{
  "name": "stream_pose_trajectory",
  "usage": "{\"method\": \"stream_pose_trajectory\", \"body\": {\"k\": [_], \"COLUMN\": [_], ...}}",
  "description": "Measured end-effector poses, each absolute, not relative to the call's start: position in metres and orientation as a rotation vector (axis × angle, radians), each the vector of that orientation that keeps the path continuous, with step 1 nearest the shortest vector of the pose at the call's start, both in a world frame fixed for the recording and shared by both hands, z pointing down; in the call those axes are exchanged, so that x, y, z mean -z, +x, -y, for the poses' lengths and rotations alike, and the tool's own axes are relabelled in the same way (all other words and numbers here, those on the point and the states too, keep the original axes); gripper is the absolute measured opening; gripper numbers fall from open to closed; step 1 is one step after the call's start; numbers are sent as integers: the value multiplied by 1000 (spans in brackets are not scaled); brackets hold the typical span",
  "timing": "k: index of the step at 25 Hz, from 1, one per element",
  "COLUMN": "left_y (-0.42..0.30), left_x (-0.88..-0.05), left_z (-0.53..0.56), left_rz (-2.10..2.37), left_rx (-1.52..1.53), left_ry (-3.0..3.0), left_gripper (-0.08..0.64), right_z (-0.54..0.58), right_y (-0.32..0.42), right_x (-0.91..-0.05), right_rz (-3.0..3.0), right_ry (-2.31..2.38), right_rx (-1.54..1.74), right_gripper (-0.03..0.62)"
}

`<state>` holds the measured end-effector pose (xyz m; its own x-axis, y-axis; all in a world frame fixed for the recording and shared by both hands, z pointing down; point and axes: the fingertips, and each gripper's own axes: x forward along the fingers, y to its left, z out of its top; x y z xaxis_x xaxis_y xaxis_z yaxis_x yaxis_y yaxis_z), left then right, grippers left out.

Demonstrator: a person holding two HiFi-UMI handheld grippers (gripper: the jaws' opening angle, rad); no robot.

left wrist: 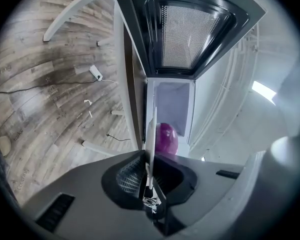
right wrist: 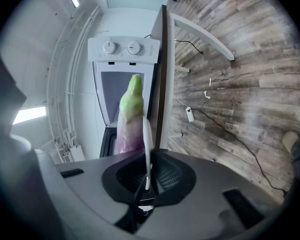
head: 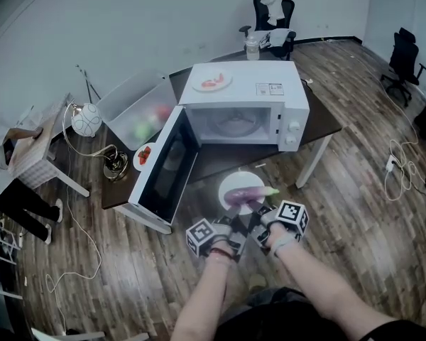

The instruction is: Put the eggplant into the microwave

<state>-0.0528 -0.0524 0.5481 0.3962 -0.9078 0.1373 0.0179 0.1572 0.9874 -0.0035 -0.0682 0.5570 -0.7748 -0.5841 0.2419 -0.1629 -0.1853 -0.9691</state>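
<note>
Lower centre: left gripper (head: pixel 229 217) and right gripper (head: pixel 261 213), fingers narrowed onto the near rim of the round white plate (head: pixel 236 182) carrying the purple, green-tipped eggplant (head: pixel 247 194), before the open white microwave (head: pixel 241 94); any uneven tilt could roll the eggplant off.

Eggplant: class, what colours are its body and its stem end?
Purple body, green stem end. The eggplant shows best in the right gripper view, lying on the white plate.

Left gripper (head: pixel 231 213), right gripper (head: pixel 260 209) side by side, pointing forward, each clamped on plate (head: pixel 241 178) rim.
</note>
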Motion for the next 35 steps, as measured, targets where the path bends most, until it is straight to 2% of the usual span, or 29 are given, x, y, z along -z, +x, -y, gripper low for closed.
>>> {"method": "stream_pose_trajectory", "body": {"k": [11, 17, 20, 24, 25, 27, 28, 32, 35], "left_y": [-50, -60, -63, -71, -74, -78, -76, -67, -68], "left_x": [-538, -531, -527, -523, -522, -516, -514, -513, -512], "left_z": [84, 92, 97, 94, 92, 91, 93, 106, 119], "left_rz": [960, 1030, 1077, 1270, 1342, 1462, 1498, 1574, 1612], "left_rx": [842, 802, 768, 558, 497, 383, 316, 60, -10], "left_ry": [1311, 1415, 1514, 1795, 1867, 2005, 2066, 2219, 2253], "left_gripper": [43, 135, 144, 139, 121, 26, 1, 0, 0], "right_z": [101, 114, 123, 137, 141, 150, 154, 167, 175], "right_y": [-2, -8, -9, -5, -5, -4, -4, -8, -13], "right_x": [-549, -541, -540, -540, -540, -539, -539, -538, -539], "right_rz": [-1777, -1789, -1792, -1808, -1810, -1801, -1796, -1796, -1785], "right_ry": [-834, -817, -825, -851, -855, -856, -857, -867, -865], "right_rx": [2029, 2014, 2003, 1981, 1977, 1970, 1967, 1967, 1971], "right_gripper": [20, 19, 20, 20, 20, 20, 18, 18, 18]}}
